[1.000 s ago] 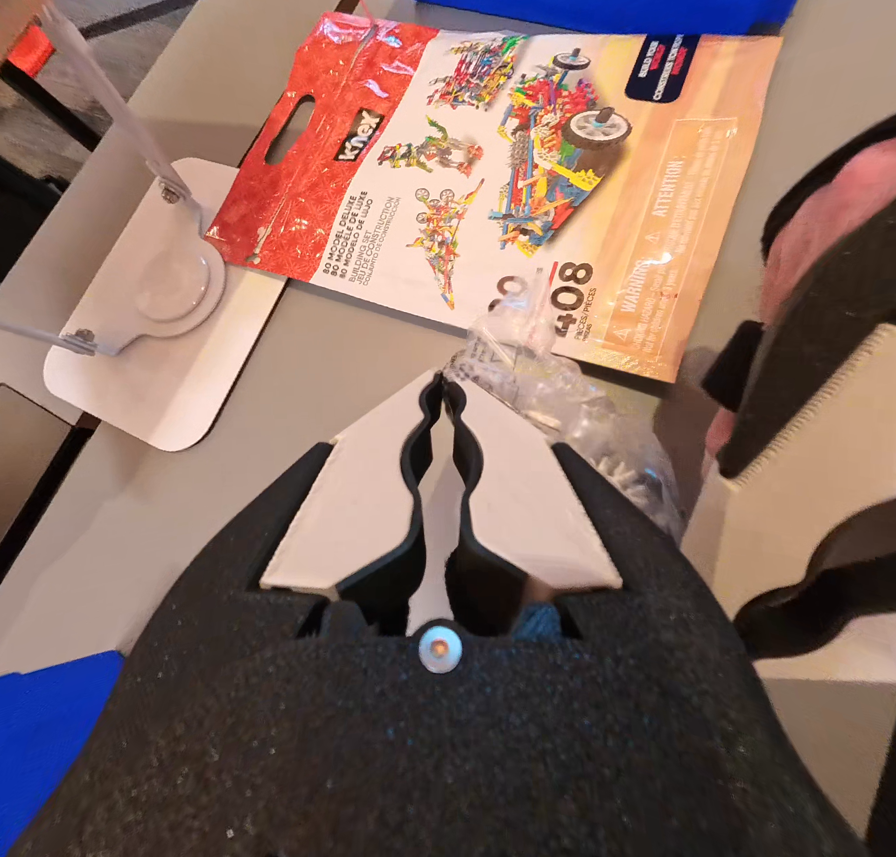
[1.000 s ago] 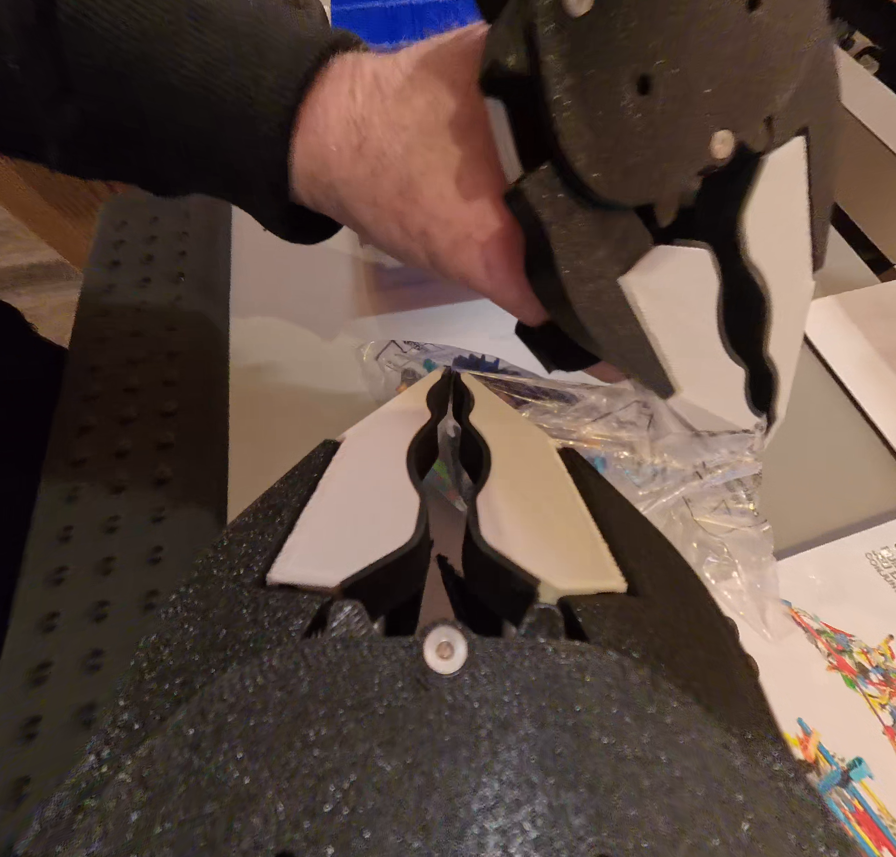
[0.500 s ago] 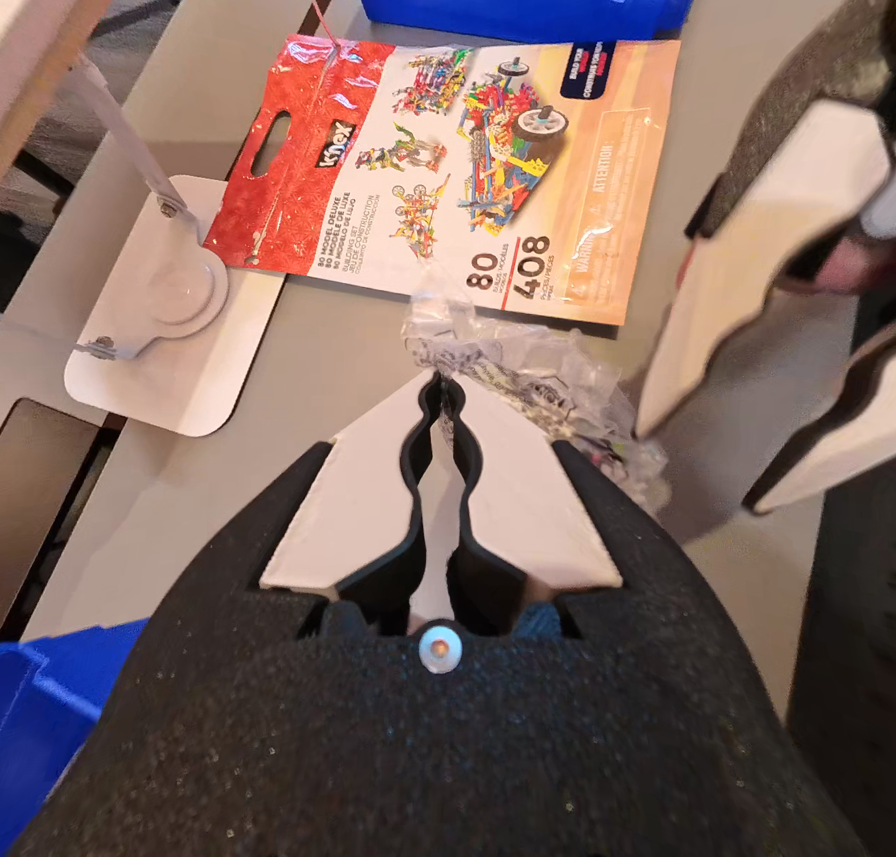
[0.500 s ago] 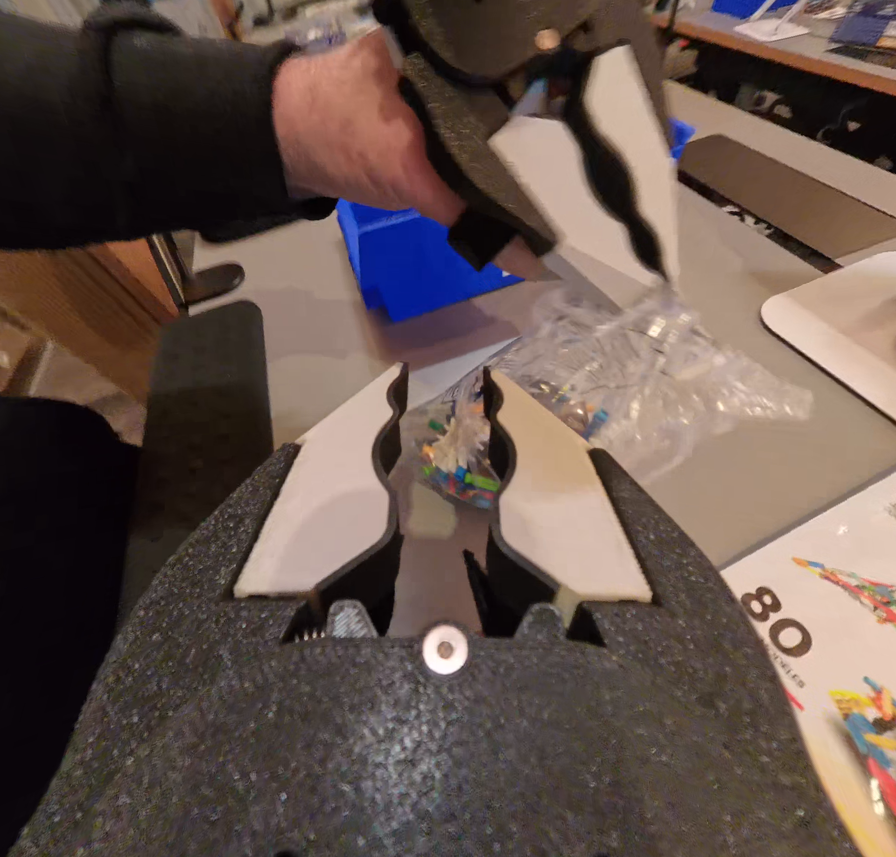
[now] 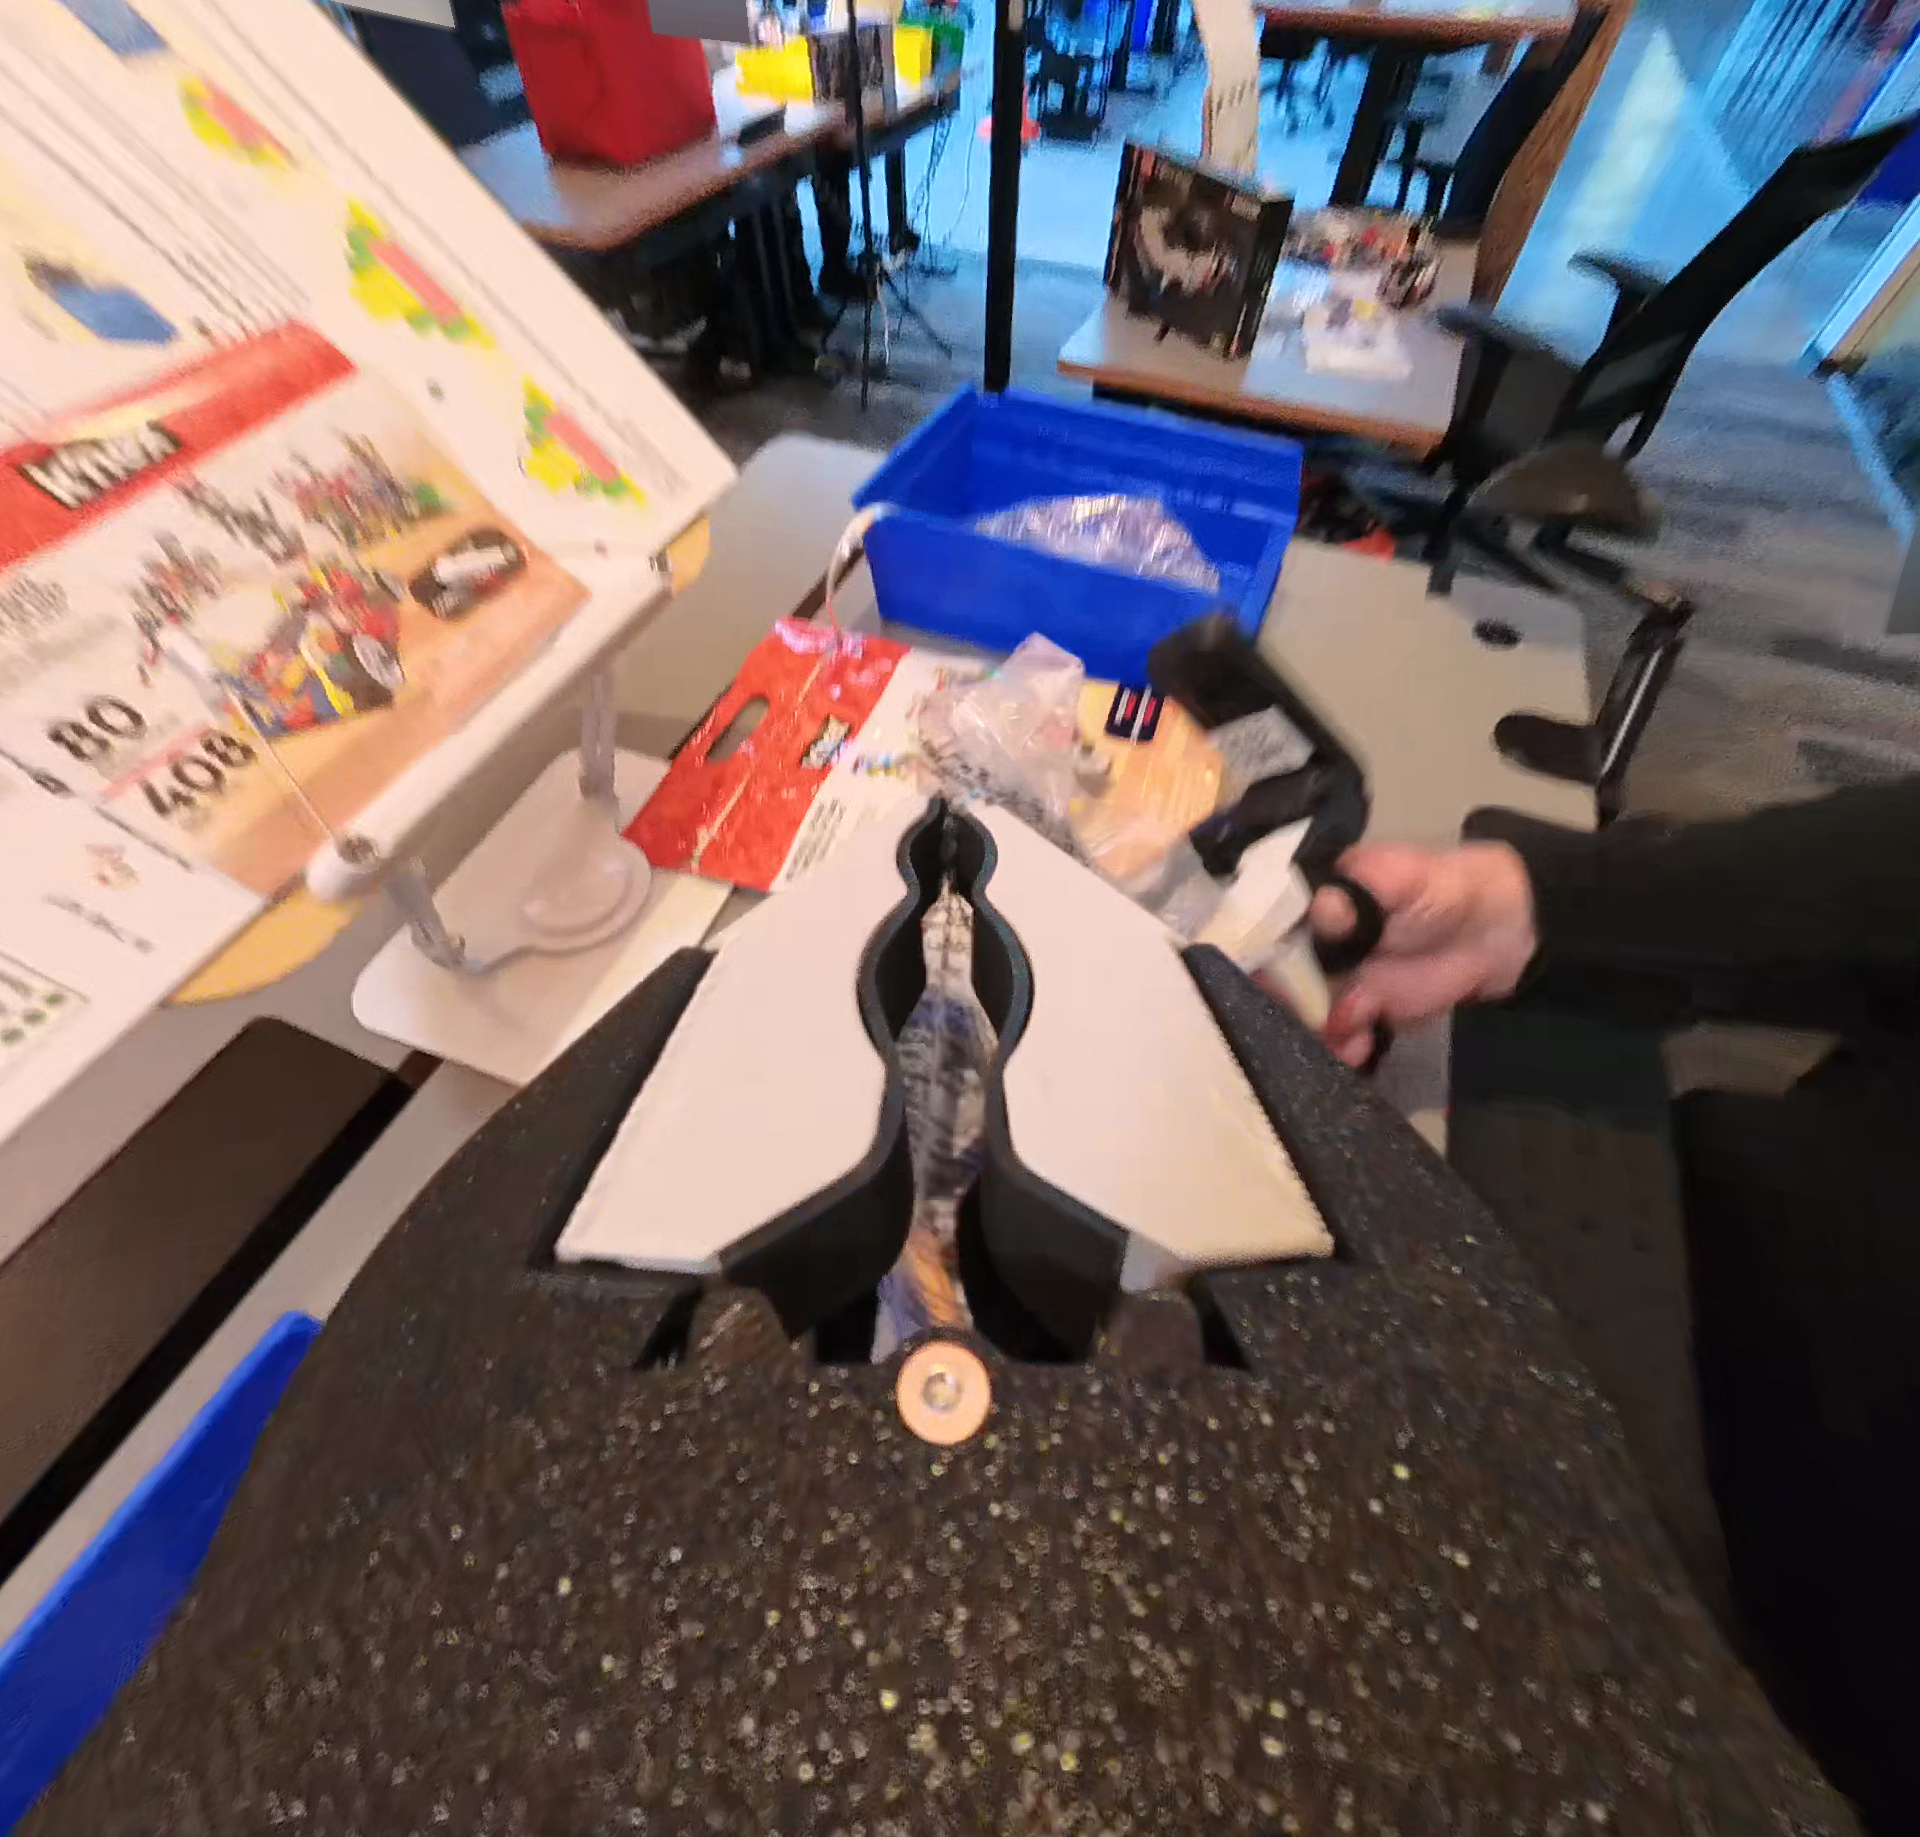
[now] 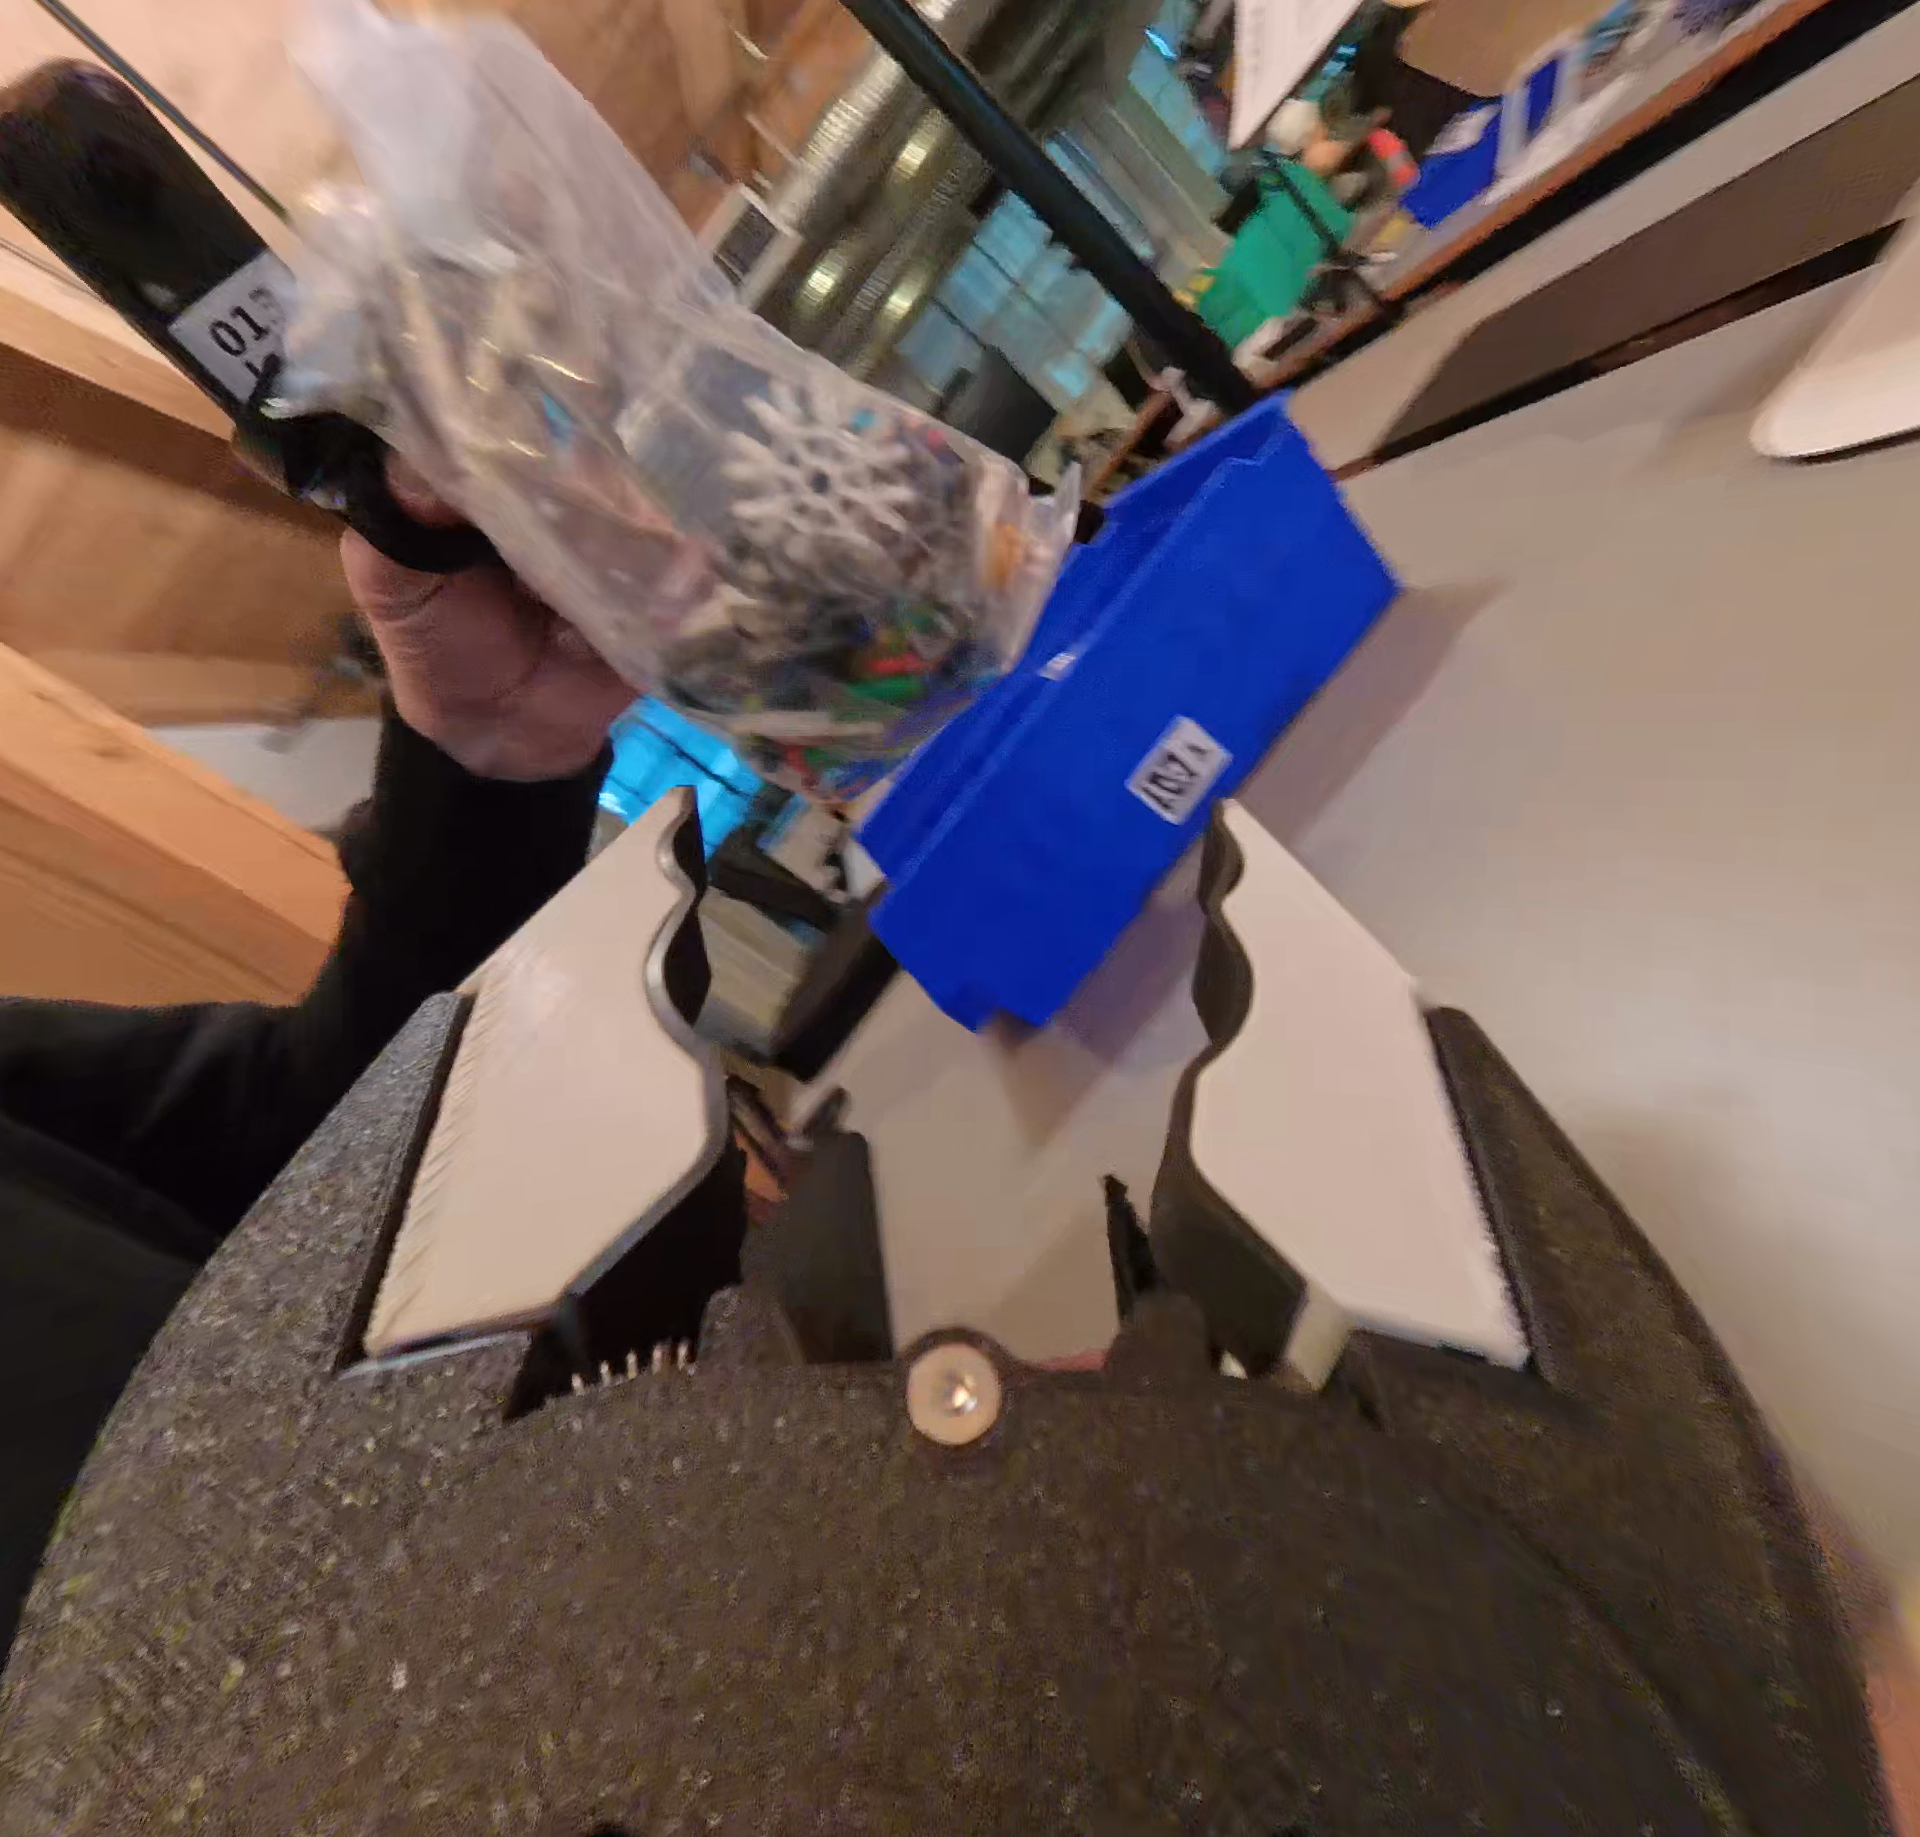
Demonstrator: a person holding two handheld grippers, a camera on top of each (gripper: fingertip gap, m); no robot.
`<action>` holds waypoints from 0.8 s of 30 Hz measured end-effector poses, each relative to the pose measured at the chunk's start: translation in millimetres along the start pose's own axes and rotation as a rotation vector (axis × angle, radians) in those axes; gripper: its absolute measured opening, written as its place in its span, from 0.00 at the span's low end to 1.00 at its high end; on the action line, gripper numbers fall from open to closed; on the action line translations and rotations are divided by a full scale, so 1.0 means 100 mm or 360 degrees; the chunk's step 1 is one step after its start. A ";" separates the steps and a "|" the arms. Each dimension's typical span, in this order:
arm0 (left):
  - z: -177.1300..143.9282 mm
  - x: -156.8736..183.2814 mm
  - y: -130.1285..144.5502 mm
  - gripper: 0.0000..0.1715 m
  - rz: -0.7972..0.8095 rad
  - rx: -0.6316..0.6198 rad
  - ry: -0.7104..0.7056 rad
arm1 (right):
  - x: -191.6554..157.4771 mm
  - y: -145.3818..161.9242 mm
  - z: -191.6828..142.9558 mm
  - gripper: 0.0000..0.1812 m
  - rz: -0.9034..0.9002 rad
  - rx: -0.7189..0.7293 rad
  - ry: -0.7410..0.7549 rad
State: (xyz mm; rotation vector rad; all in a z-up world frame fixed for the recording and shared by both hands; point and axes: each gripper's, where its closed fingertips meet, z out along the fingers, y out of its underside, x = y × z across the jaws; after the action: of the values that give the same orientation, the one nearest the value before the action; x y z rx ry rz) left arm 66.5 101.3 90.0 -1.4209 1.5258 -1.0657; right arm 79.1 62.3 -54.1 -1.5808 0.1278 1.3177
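Observation:
My left gripper [image 5: 948, 821] is shut on a clear plastic bag [image 5: 997, 727] of small coloured building pieces. The bag's film runs back between the fingers. In the right wrist view the bag [image 6: 675, 457] hangs in the air at the upper left, below the left gripper's black handle [image 6: 125, 229] and the hand [image 6: 468, 644] that holds it. My right gripper [image 6: 948, 826] is open and empty, its fingers wide apart, below and to the right of the bag. Its black body [image 5: 1262, 738] shows to the right of the bag in the left wrist view.
A blue bin [image 6: 1122, 727] sits on the grey table [image 6: 1610, 748] under the bag. Another blue bin [image 5: 1081, 540] with a clear bag in it stands at the far end. A red and orange toy package [image 5: 769, 769] lies flat. A white stand [image 5: 520, 914] holds a printed sheet [image 5: 260, 499] at the left.
My right gripper has opened and let go of the bag. My left gripper has lifted the bag off the table. Both views have tilted up toward the room.

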 end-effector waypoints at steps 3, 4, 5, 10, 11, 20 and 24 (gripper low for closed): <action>-0.15 0.05 -0.43 0.00 -0.0050 0.0132 0.0056 | -0.15 0.06 0.34 0.59 0.0207 0.0074 -0.0292; -0.18 0.09 -0.55 0.00 -0.0060 0.0179 0.0095 | -0.28 0.04 0.42 0.59 0.0255 0.0113 -0.0445; -0.22 0.13 -0.66 0.00 -0.0070 0.0221 0.0119 | -0.41 0.00 0.48 0.61 0.0304 0.0162 -0.0597; -0.42 0.00 -0.78 0.00 -0.0200 0.0373 0.0084 | -0.87 -0.43 0.55 0.63 0.0348 0.0452 -0.1047; -0.47 -0.05 -0.74 0.00 -0.0263 0.0403 0.0092 | -0.90 -0.50 0.56 0.55 0.0330 0.0477 -0.1082; -1.26 -0.68 0.16 0.00 -0.0661 0.0619 -0.0111 | -0.70 -0.57 1.25 0.22 0.0094 0.0174 -0.0750; -1.50 -0.86 0.77 0.01 -0.0774 0.0496 -0.0234 | -0.51 -0.41 1.59 0.16 -0.0089 -0.0152 -0.0540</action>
State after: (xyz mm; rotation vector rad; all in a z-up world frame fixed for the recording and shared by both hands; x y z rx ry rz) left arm -93.9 198.9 69.0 -1.6399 0.8778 -1.3796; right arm -21.1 173.1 31.1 -1.4044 -0.1907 1.5452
